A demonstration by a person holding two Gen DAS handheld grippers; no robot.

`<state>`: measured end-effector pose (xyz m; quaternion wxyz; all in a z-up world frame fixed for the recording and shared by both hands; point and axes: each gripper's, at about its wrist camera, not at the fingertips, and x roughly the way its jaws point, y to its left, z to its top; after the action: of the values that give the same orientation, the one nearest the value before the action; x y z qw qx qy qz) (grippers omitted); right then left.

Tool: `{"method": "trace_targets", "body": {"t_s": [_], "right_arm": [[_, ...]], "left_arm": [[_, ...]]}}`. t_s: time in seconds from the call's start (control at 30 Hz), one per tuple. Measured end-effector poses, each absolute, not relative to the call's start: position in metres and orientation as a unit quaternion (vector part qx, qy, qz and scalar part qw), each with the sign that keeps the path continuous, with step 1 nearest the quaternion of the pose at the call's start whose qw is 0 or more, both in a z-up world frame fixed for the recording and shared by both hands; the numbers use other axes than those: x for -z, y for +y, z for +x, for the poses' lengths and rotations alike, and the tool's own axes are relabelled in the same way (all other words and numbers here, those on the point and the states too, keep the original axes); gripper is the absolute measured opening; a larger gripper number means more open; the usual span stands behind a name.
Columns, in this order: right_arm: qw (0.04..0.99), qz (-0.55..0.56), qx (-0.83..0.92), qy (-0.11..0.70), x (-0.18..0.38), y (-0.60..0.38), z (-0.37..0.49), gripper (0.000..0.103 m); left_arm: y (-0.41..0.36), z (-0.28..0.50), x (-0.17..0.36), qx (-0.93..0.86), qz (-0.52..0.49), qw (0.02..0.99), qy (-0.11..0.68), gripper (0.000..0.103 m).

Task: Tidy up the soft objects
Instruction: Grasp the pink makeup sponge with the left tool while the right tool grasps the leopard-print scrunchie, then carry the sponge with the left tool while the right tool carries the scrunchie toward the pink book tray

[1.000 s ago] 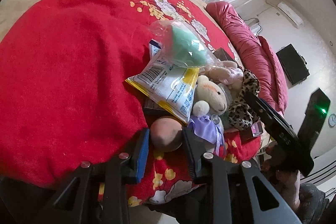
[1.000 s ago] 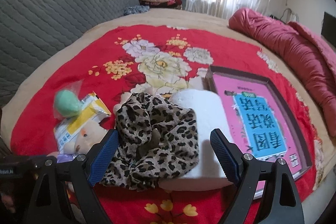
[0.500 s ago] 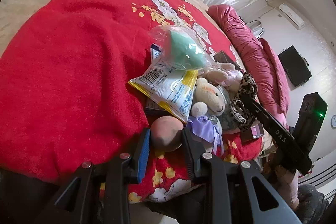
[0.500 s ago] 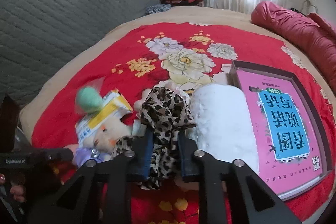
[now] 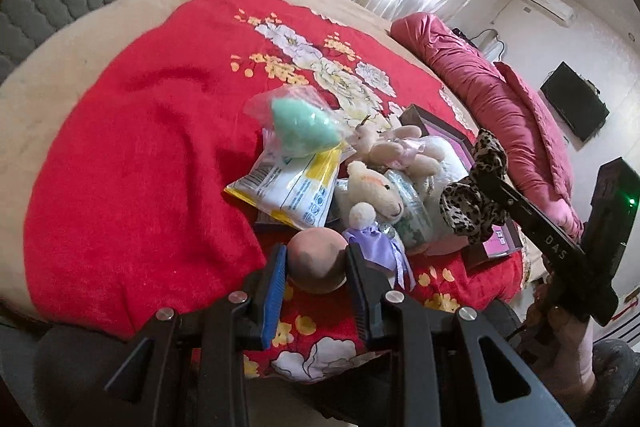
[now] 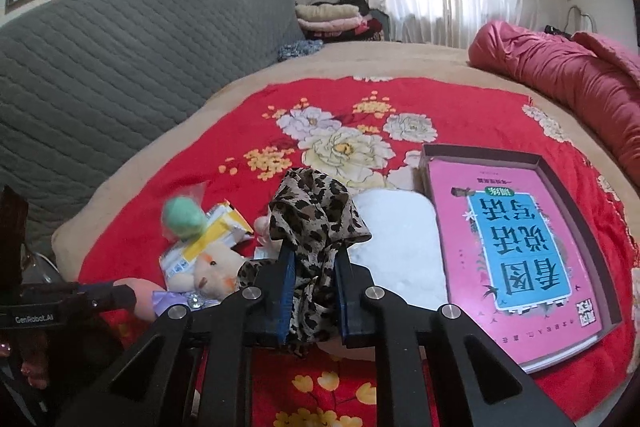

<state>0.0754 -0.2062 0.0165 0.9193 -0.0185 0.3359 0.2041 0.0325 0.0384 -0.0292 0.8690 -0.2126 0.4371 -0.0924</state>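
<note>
My left gripper [image 5: 316, 259] is shut on a peach-coloured soft ball [image 5: 317, 265], held just above the red floral blanket [image 5: 132, 163]. My right gripper [image 6: 314, 259] is shut on a leopard-print cloth [image 6: 316, 215], lifted off the pile; the cloth [image 5: 474, 203] also shows at the right of the left wrist view. Between them lie a cream plush lamb [image 5: 376, 193] with a purple bow, a second pale plush [image 5: 400, 147], a yellow-and-white packet [image 5: 292, 187] and a bagged green sponge [image 5: 304, 125]. A white fluffy pad [image 6: 400, 247] lies under the cloth.
A shallow dark box with a pink and blue book [image 6: 520, 247] lies to the right of the pile. A rolled pink quilt [image 6: 560, 75] runs along the bed's far right. A grey quilted headboard [image 6: 120, 67] and folded clothes [image 6: 332, 17] stand behind.
The right gripper closed from wide open onto the leopard cloth and lifted it off the white pad. The left gripper rose slightly, still holding the peach ball.
</note>
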Motion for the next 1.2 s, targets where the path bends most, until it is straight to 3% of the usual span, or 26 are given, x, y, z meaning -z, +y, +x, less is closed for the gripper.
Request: {"method": "trace_targets", "body": {"t_s": [0.77, 1.2], "right_arm": [[0.935, 0.017, -0.189, 0.299, -0.038, -0.251, 0.056, 0.018], [0.955, 0.033, -0.137, 0.259, -0.055, -0.3, 0.05, 0.018]], "left_arm": [[0.009, 0.024, -0.015, 0.056, -0.159, 0.898, 0.407, 0.03], [-0.092, 0.068, -0.044, 0.129, -0.117, 0.897, 0.407, 0.03]]}}
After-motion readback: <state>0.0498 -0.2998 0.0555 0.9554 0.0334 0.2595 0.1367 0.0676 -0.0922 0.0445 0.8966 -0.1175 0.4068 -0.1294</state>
